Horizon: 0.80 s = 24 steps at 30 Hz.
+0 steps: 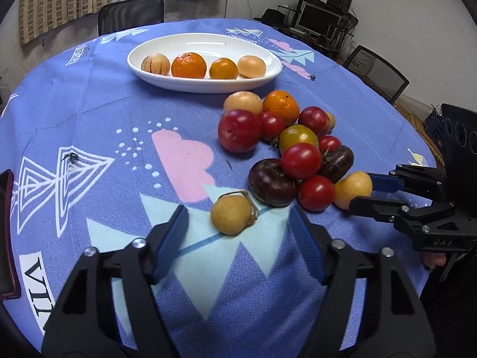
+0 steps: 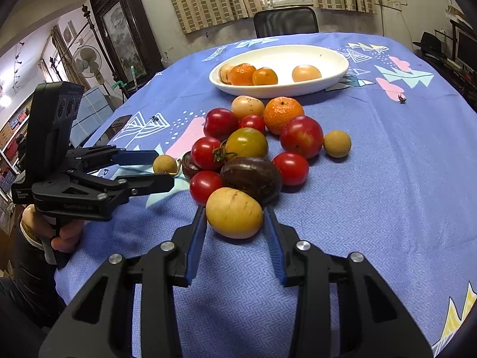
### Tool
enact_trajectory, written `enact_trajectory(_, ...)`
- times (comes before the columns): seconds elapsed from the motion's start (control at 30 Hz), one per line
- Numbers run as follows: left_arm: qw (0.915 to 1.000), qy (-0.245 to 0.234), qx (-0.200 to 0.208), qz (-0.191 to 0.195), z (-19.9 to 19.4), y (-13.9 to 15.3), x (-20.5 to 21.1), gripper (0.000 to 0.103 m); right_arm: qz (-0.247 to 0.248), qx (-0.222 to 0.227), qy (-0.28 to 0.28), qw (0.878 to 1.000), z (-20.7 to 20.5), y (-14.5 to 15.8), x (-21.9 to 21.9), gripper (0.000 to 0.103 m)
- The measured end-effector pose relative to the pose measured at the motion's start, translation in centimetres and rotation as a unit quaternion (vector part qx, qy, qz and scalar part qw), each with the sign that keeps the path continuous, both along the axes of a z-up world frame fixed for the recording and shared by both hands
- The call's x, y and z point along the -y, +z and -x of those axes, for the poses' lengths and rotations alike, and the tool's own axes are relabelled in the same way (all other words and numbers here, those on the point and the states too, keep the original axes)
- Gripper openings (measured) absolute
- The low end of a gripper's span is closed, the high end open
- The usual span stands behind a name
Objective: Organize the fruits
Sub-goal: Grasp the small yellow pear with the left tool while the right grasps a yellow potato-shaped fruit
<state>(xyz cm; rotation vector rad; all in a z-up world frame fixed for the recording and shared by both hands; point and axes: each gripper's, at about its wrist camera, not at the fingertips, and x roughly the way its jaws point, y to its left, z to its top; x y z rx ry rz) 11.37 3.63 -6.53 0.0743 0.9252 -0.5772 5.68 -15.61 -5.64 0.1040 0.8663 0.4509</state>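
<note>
A white oval plate [image 1: 205, 89] [image 2: 277, 91] at the far side holds several pale and orange fruits. In front of it lies a heap of red tomatoes [image 1: 301, 161], plums, a mandarin [image 2: 283, 115] and dark fruits [image 2: 252, 177]. A small tan longan [image 1: 231, 214] [image 2: 165, 164] lies on the cloth between the tips of my left gripper [image 1: 237, 210] [image 2: 165, 168], which is open and not touching it. My right gripper [image 2: 234, 213] [image 1: 359, 189] has its blue pads against both sides of a yellow oval fruit [image 2: 234, 212] [image 1: 353, 189] that rests on the cloth at the heap's near edge.
The round table wears a blue patterned cloth [image 1: 89, 113]. A dark phone [image 1: 6, 238] lies at its left edge. Another longan [image 2: 337, 143] sits apart, right of the heap. Chairs [image 1: 131, 15] [image 1: 375, 71] stand behind the table. A hand [image 2: 64, 235] holds the left gripper.
</note>
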Motion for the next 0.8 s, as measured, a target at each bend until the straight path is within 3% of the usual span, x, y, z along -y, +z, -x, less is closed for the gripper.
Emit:
enact_trajectory(0.2, 1.0000, 0.003, -0.003, -0.002, -0.22, -0.15, 0.19, 0.058, 0.000, 0.000, 0.000, 1.000, 0.02, 0.00, -0.02, 0.039)
enact_trajectory(0.33, 1.0000, -0.006, -0.006, -0.005, -0.26, -0.32, 0.55, 0.043, 0.000, 0.000, 0.000, 1.000, 0.01, -0.01, -0.01, 0.039)
enact_trajectory(0.8, 0.9999, 0.006, -0.012, 0.006, -0.54, -0.31, 0.02, 0.033, -0.006, 0.000, -0.001, 1.000, -0.03, -0.04, 0.20, 0.039)
